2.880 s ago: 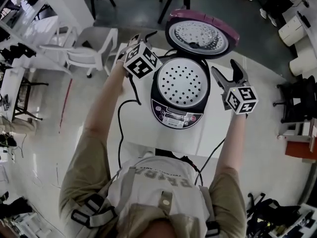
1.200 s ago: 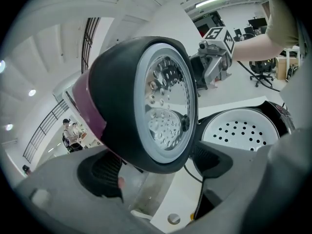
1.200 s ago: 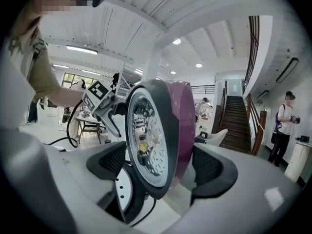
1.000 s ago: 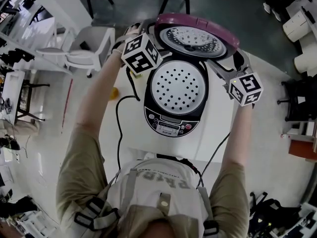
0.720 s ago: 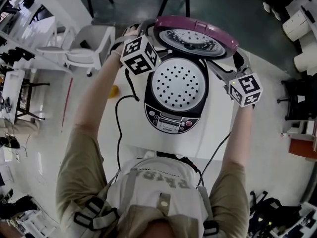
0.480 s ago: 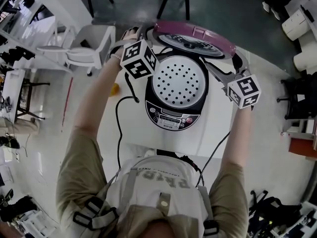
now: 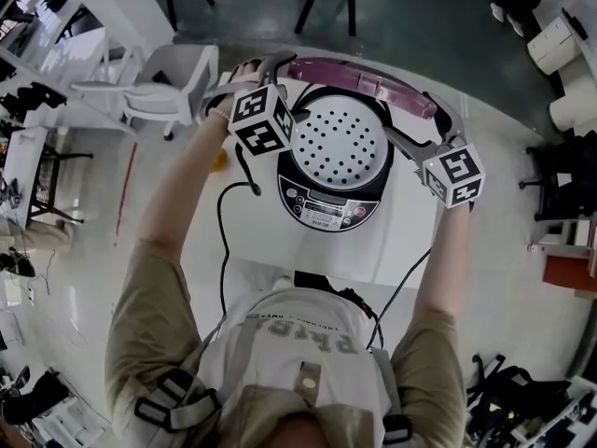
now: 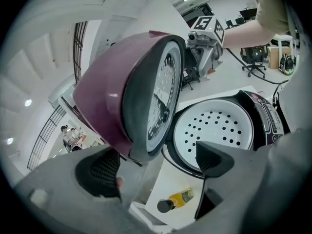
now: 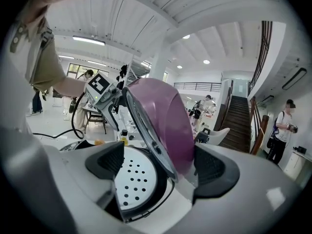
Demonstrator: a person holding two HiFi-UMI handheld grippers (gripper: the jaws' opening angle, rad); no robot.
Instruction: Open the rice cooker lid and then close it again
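Note:
The rice cooker (image 7: pixel 328 199) stands on a white table, its perforated white tray (image 7: pixel 343 143) showing. Its purple lid (image 7: pixel 366 79) leans half-way over the pot and is seen nearly edge-on in the head view. My left gripper (image 7: pixel 264 63) straddles the lid's left edge and my right gripper (image 7: pixel 429 125) its right edge. In the left gripper view the lid (image 8: pixel 131 96) rises between the wide jaws of the left gripper (image 8: pixel 156 165). In the right gripper view the lid's purple back (image 9: pixel 165 118) lies against the outer pad (image 9: pixel 212 169) of the right gripper (image 9: pixel 160 165). Both grippers are open.
A small yellow bottle (image 8: pixel 178 199) lies on the table left of the cooker, seen as a yellow spot (image 7: pixel 220 160) from above. A black cable (image 7: pixel 227 227) runs off the table's left side. A white chair (image 7: pixel 163 87) stands beyond the left corner. The table (image 7: pixel 410 241) ends close to the cooker's front.
The lid has tipped from nearly wide open to half-way down over the pot. Both grippers have come forward and down with it, one on each side.

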